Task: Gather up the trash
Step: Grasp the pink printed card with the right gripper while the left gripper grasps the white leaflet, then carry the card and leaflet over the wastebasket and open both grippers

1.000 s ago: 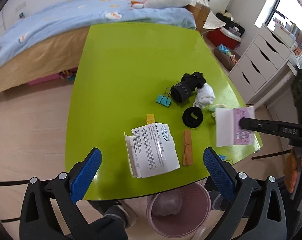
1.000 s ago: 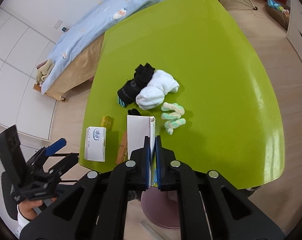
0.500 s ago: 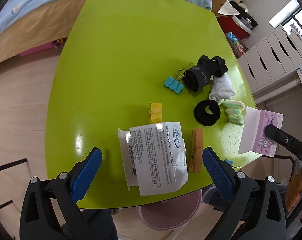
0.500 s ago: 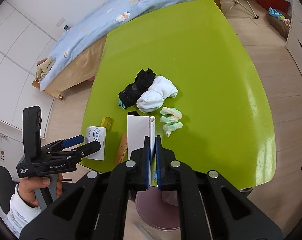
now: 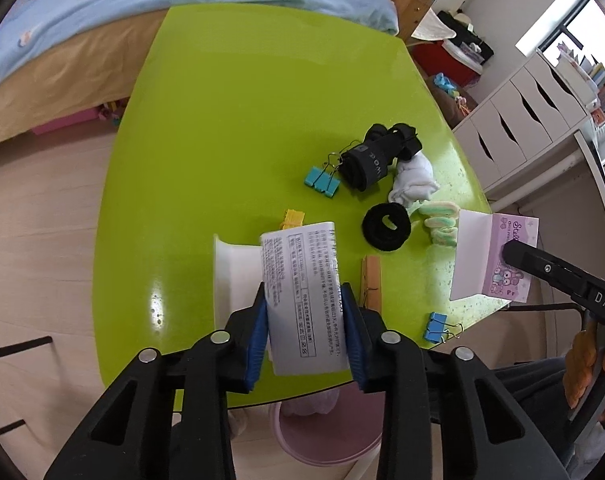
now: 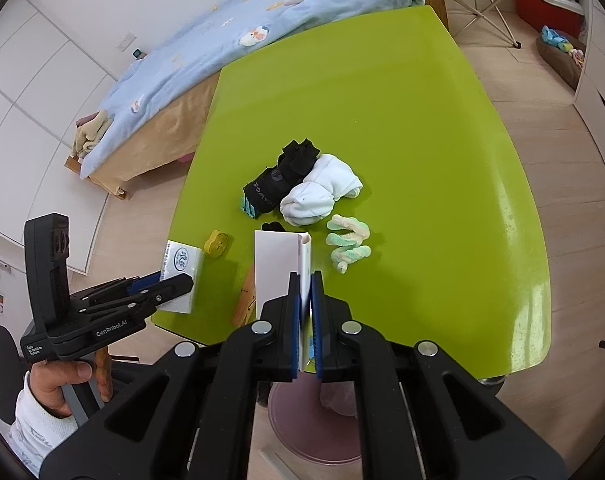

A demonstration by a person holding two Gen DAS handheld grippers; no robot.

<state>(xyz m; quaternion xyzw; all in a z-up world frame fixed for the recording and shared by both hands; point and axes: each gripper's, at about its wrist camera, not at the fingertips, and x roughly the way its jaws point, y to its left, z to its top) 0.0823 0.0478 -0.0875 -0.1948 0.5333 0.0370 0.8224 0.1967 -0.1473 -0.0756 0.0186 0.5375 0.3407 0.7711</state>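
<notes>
The white medicine box (image 5: 302, 292) lay near the green table's (image 5: 230, 120) front edge, its long axis running straight away from my left gripper (image 5: 304, 328), whose blue pads pressed both long sides. The pink bin (image 5: 326, 428) sat on the floor directly below that edge, beneath and just behind the box, so I judged the drop a short pull back. My right gripper (image 6: 305, 312) was clamped on the folded pink card (image 5: 494, 260), held upright over the table's right front corner, likewise near the bin.
</notes>
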